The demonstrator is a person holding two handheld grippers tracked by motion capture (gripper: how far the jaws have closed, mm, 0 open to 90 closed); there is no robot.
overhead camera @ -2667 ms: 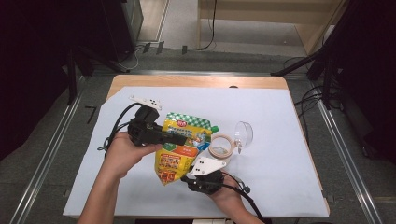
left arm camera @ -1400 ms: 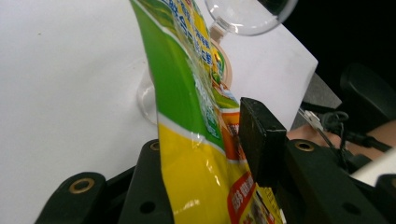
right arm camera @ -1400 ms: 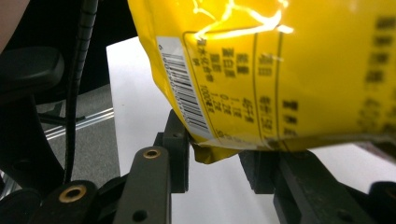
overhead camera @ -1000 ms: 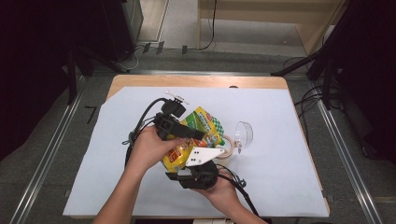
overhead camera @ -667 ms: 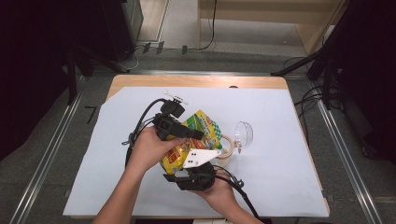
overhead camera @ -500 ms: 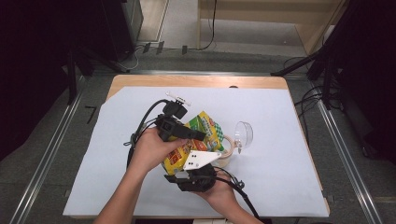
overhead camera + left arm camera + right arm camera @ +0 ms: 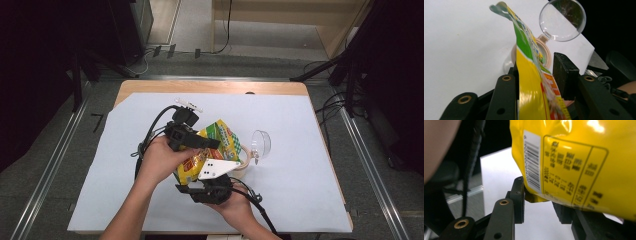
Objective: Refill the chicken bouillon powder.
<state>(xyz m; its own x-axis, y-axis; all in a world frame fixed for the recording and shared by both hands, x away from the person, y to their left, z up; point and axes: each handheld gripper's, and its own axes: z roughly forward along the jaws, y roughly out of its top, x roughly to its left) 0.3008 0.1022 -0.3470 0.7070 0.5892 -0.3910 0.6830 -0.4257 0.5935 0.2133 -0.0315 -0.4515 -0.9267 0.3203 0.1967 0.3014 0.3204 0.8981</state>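
Note:
A yellow and green snack bag is tilted up off the white sheet between both grippers. In the left gripper view the bag runs edge-on between the jaws of my left gripper, whose pads touch it. These jaws have just been opening a little. My right gripper comes from below and grips the bag's barcode corner. Its jaws have just been closing on that corner. In the high view the right gripper lies under its white plate.
A clear jar lies on its side just right of the bag, with a beige ring beside it. The white sheet covers a wooden table. Cables trail from both grippers.
Since the earliest frame the bag has gone from lying flat to being tilted up, and both grippers have closed in on it. Over the last second hardly anything has shifted.

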